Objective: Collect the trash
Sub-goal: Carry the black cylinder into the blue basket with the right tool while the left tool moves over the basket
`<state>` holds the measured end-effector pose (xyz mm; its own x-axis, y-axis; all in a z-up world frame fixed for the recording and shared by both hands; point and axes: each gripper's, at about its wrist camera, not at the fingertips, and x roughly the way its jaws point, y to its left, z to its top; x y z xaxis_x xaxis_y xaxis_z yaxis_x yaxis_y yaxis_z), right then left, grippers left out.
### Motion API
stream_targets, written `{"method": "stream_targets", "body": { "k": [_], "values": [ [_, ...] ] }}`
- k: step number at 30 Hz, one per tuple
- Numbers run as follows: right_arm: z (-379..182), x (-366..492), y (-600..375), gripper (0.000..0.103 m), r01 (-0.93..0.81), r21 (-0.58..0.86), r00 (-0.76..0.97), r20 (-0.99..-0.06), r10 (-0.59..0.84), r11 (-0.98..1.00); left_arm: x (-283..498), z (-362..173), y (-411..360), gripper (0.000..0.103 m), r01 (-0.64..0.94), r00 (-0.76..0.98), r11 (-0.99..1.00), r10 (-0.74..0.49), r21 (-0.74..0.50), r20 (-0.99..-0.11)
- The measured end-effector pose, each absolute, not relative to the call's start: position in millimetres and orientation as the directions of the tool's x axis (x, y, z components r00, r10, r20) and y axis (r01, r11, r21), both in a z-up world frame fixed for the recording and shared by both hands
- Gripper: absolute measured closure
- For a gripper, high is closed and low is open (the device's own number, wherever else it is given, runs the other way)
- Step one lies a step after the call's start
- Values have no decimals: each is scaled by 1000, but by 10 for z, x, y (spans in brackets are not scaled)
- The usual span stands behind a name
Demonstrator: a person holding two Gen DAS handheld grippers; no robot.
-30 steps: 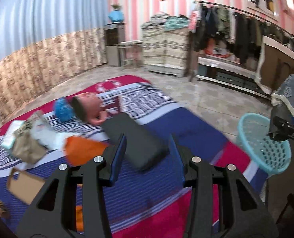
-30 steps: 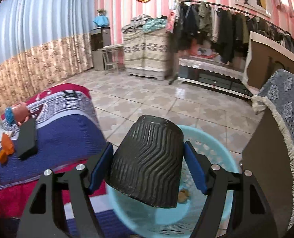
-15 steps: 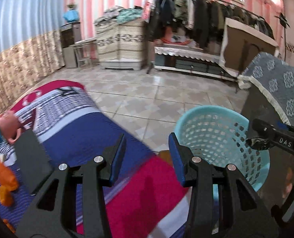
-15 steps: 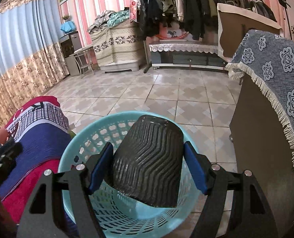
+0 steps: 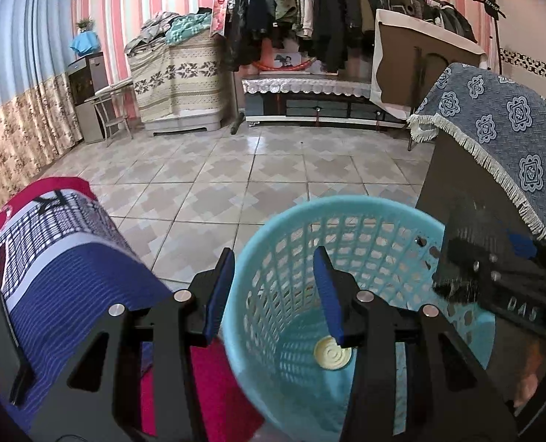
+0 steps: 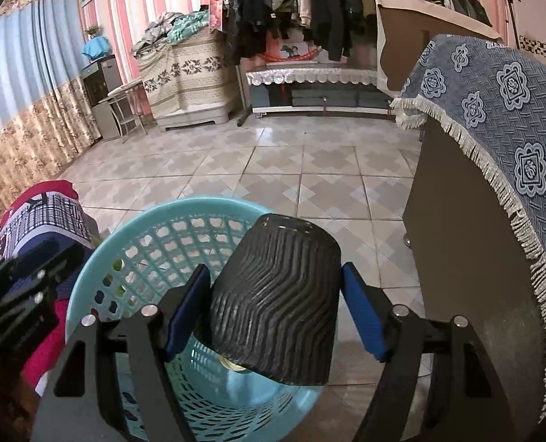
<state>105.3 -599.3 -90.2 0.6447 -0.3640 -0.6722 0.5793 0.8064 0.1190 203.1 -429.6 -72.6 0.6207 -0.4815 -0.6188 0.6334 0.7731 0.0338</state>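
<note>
A light blue plastic basket stands on the tiled floor beside the bed. My left gripper hangs over its near rim, jaws opening, with nothing between them. A pale yellow round lid lies on the basket's bottom. My right gripper is shut on a black ribbed cup, held tilted over the basket with its open end downward. In the left wrist view the right gripper and the cup show blurred at the basket's right rim. The left gripper appears at the left edge of the right wrist view.
A bed with a striped blue, white and red blanket lies left of the basket, a flat black case on it. A dark cabinet under a blue patterned cloth stands close on the right. Tiled floor stretches to a clothes rack.
My left gripper swung right from the cluttered bed to above the basket, and its jaws spread a little. My right gripper carried the black cup over the basket and sank slightly.
</note>
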Motion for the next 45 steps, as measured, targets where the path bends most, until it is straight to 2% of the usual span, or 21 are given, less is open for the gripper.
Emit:
{"method": "stream_targets", "body": {
  "k": [1, 4, 10, 18, 22, 27, 35, 36, 39, 41, 43, 45],
  "values": [
    [-906, 1053, -5993, 31, 579, 118, 645, -672, -364, 807, 2056, -707, -4313, 44, 631, 622, 775, -484, 28, -616],
    [-901, 1072, -5954, 31, 573, 105, 645, -670, -368, 813, 2093, -664, -4316, 28, 624, 635, 781, -486, 26, -601],
    [-903, 1117, -5859, 31, 549, 74, 647, -669, -367, 832, 2132, -592, -4239, 12, 609, 657, 793, -488, 24, -575],
    [-893, 1094, -5880, 31, 554, 96, 654, -665, -361, 827, 2033, -622, -3942, 12, 616, 643, 787, -514, -14, -567],
    [-890, 1128, -5845, 31, 542, 104, 662, -664, -348, 834, 1923, -575, -3562, 12, 569, 675, 822, -471, -5, -567],
    [-822, 1170, -5682, 31, 508, 89, 681, -650, -337, 856, 1729, -489, -2833, 12, 446, 731, 895, -376, -19, -570],
    [-760, 1178, -5403, 31, 459, 72, 702, -640, -312, 886, 1306, -551, -1445, 12, 220, 788, 972, -131, 76, -602],
    [-759, 1175, -5391, 31, 457, 70, 701, -641, -311, 887, 1239, -557, -1222, 12, 196, 788, 978, -112, 74, -605],
    [-768, 1160, -5397, 31, 457, 74, 701, -643, -308, 886, 1005, -488, -618, 12, 190, 794, 982, -157, -5, -587],
    [-774, 1147, -5414, 31, 458, 92, 705, -643, -298, 884, 822, -418, -242, 7, 164, 816, 986, -150, -26, -558],
    [-771, 1136, -5409, 31, 461, 99, 708, -641, -298, 882, 675, -369, 40, 5, 126, 834, 992, -113, -14, -540],
    [-768, 1138, -5380, 31, 462, 85, 705, -639, -307, 883, 601, -381, 307, 5, 53, 841, 998, -26, 34, -541]
  ]
}}
